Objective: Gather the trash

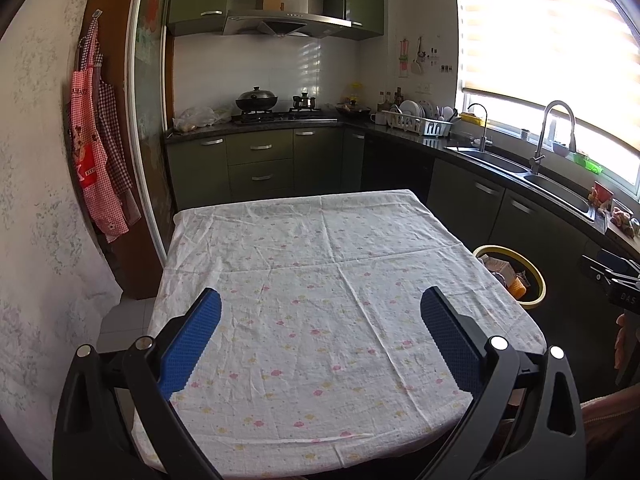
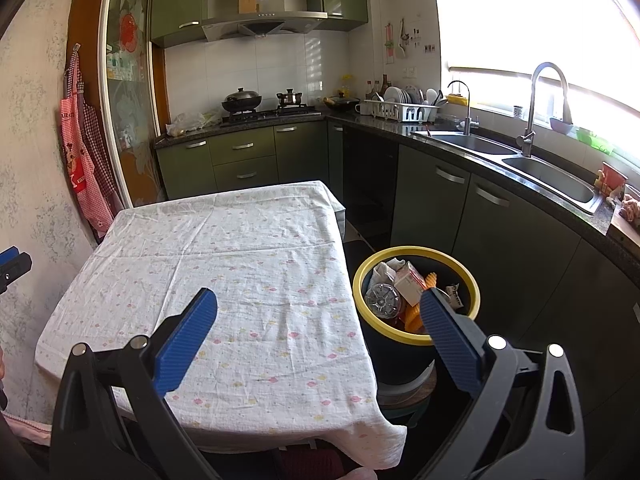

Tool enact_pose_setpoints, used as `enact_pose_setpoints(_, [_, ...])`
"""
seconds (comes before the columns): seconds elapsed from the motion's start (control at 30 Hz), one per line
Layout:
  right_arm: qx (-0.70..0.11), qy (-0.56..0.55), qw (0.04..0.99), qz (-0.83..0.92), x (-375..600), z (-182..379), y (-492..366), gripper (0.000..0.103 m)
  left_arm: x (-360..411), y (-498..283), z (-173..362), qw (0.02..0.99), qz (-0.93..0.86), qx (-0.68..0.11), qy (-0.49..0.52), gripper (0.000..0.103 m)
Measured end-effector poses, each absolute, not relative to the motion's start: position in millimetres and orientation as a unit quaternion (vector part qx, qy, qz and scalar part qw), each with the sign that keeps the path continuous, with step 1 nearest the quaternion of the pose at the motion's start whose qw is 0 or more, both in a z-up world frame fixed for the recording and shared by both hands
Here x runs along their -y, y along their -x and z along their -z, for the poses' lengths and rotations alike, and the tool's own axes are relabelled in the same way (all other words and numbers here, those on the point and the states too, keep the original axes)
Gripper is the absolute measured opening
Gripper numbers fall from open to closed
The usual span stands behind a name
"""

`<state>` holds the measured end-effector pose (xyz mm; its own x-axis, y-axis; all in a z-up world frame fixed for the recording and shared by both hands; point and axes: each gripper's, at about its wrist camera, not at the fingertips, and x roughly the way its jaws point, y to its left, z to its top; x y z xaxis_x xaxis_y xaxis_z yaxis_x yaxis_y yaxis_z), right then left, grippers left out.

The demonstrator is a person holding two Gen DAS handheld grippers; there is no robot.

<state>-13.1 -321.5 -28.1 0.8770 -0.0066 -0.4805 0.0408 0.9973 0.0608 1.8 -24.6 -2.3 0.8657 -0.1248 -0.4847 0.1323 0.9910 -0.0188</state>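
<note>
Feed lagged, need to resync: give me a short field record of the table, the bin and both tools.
table: covered by a floral cloth, no loose trash visible on it
bin: yellow-rimmed, on the floor beside the table's right edge, holds a carton, a bottle and wrappers
left tool: open, empty, over the table
right tool: open, empty, over the table edge by the bin

A table [image 1: 340, 264] stands in the kitchen, covered by a wrinkled white cloth [image 2: 224, 264] printed with small pink and yellow flowers; the cloth hangs over the edges. Just beside the table, on the dark floor [image 2: 360, 216], stands a yellow-rimmed bin [image 2: 416, 340] holding trash [image 2: 400, 284].
</note>
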Motion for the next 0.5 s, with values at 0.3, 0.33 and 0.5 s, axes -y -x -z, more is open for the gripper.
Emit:
enact_pose_setpoints(0.3, [-0.249,-0.035,0.968,0.013,320.5,28.0,12.2,0.097,25.5,-1.8,1.8,0.965,0.067,-0.253,-0.009,0.098])
enact_pose_setpoints(0.33, [-0.249,-0.035,0.968,0.013,320.0,27.9,11.8,0.097,25.6,-1.8,1.9,0.965,0.067,-0.253,-0.009,0.098])
enact_pose_setpoints(0.5, [-0.249,-0.036,0.968,0.013,319.0,28.1,11.0,0.097,25.0,-3.2,3.1,0.965,0.068,-0.255,-0.010,0.098])
